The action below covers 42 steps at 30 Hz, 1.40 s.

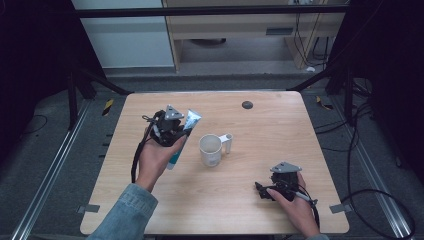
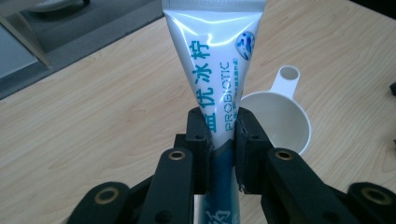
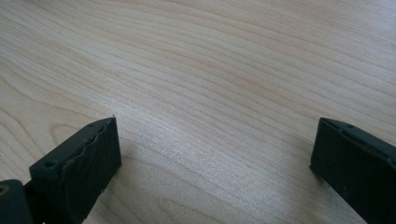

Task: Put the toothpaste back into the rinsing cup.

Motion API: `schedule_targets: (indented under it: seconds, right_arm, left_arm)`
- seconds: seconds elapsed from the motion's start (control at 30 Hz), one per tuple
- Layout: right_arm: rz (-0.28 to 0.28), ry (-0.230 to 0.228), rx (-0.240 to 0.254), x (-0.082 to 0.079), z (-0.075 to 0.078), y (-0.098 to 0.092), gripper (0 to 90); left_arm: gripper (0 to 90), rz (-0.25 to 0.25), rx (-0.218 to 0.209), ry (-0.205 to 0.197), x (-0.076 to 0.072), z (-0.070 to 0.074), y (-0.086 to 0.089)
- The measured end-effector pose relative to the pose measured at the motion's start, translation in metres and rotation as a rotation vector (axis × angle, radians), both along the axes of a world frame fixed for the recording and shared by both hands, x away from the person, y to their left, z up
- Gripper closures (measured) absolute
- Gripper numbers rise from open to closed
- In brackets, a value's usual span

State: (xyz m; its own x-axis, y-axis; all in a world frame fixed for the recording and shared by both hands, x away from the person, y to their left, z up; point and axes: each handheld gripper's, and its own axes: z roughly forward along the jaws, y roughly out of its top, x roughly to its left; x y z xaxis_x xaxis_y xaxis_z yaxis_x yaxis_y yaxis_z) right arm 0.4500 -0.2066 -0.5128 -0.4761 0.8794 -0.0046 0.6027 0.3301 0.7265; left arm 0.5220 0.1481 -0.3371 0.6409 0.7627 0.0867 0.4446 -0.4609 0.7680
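A white and blue toothpaste tube (image 1: pixel 186 131) (image 2: pixel 218 74) is held off the table at a slant, crimped end up and away. My left gripper (image 1: pixel 176 134) (image 2: pixel 220 140) is shut on its middle. Just to the right of the tube a white cup (image 1: pixel 210 149) (image 2: pixel 279 120) with a handle stands upright on the wooden table (image 1: pixel 270 130). My right gripper (image 1: pixel 262 190) (image 3: pixel 215 158) rests low at the front right of the table (image 3: pixel 196 70), jaws wide apart with bare wood between them.
A small dark round disc (image 1: pixel 247 105) sits near the table's far edge. Cables (image 1: pixel 360 145) trail on the floor to the right of the table. Metal frame legs (image 1: pixel 80 85) stand at the back corners.
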Motion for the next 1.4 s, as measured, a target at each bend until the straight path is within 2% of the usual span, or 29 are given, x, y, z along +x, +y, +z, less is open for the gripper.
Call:
schedule_targets:
  seconds: [0.27,0.47,0.5,0.67,0.97,1.17,1.3,1.33,1.4]
  right_arm:
    - [0.006,-0.006,-0.006,0.000,0.000,0.000,1.7]
    - [0.005,-0.005,-0.007,0.000,0.000,0.000,1.7]
    - [0.006,-0.005,-0.007,0.000,0.000,0.000,1.7]
    - [0.003,-0.004,-0.006,0.000,0.000,0.000,1.7]
    - [0.005,-0.005,-0.006,0.000,0.000,0.000,1.7]
    - [0.004,-0.005,-0.007,0.000,0.000,0.000,1.7]
    - [0.004,-0.005,-0.007,0.000,0.000,0.000,1.7]
    - [0.004,-0.004,-0.006,0.000,0.000,0.000,1.7]
    - [0.004,-0.004,-0.006,0.000,0.000,0.000,1.7]
  left_arm:
    - [77.6,-0.014,-0.018,-0.043,0.001,0.016,-0.017]
    - [77.6,-0.026,-0.019,-0.051,0.003,0.024,-0.025]
    - [77.5,-0.035,-0.041,-0.045,0.007,0.026,-0.030]
    - [77.5,-0.029,-0.042,-0.058,0.013,0.033,-0.041]
    - [77.5,-0.034,-0.052,-0.062,0.015,0.032,-0.050]
    - [77.5,-0.031,-0.081,-0.079,0.015,0.031,-0.055]
    - [77.5,-0.016,-0.091,-0.114,0.011,0.031,-0.060]
    - [77.5,-0.011,-0.077,-0.129,0.010,0.031,-0.060]
    - [77.5,-0.001,-0.080,-0.146,0.009,0.031,-0.063]
